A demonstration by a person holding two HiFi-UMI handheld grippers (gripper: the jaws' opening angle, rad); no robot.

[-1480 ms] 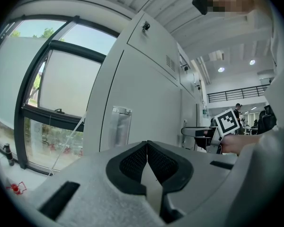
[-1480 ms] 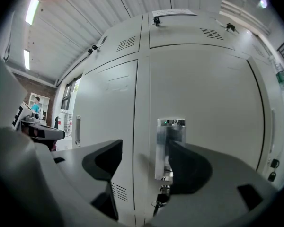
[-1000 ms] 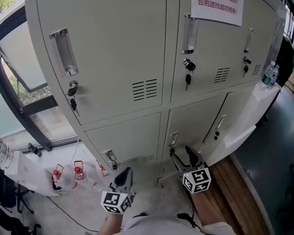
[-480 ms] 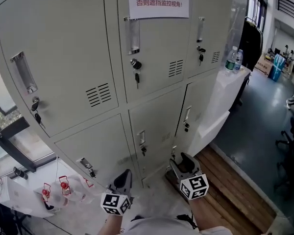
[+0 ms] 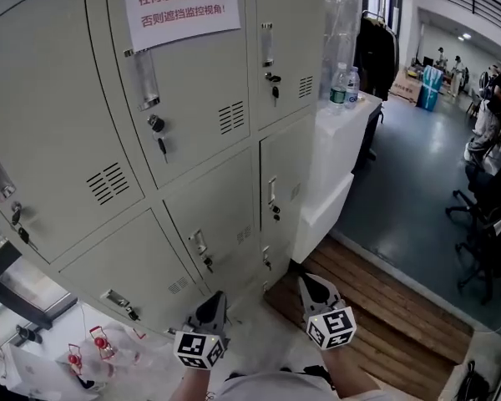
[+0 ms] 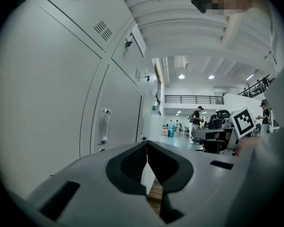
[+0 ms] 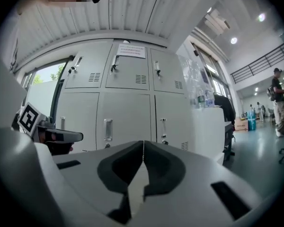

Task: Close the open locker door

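Note:
The grey locker bank [image 5: 108,115] fills the left of the head view, and every door I see sits flush, including the lower right door [image 5: 285,182] with its handle and key. Both grippers hang low in front of the lockers and touch nothing. My left gripper [image 5: 210,304] is shut and empty, with its jaws [image 6: 146,144] meeting in a line. My right gripper [image 5: 311,283] is shut and empty too, and its closed tips [image 7: 143,143] face the lower doors [image 7: 125,122] from a distance.
A white cabinet [image 5: 342,157] with water bottles [image 5: 341,84] on top stands against the lockers' right end. Wooden planks [image 5: 392,312] lie under the right gripper. Office chairs [image 5: 484,224] and people [image 5: 491,98] are farther right. Bags with red items [image 5: 88,349] sit on the floor at left.
The head view has swung right, so the lockers slid left and the room came into view. The right gripper's jaws went from open to shut. Both grippers stayed low.

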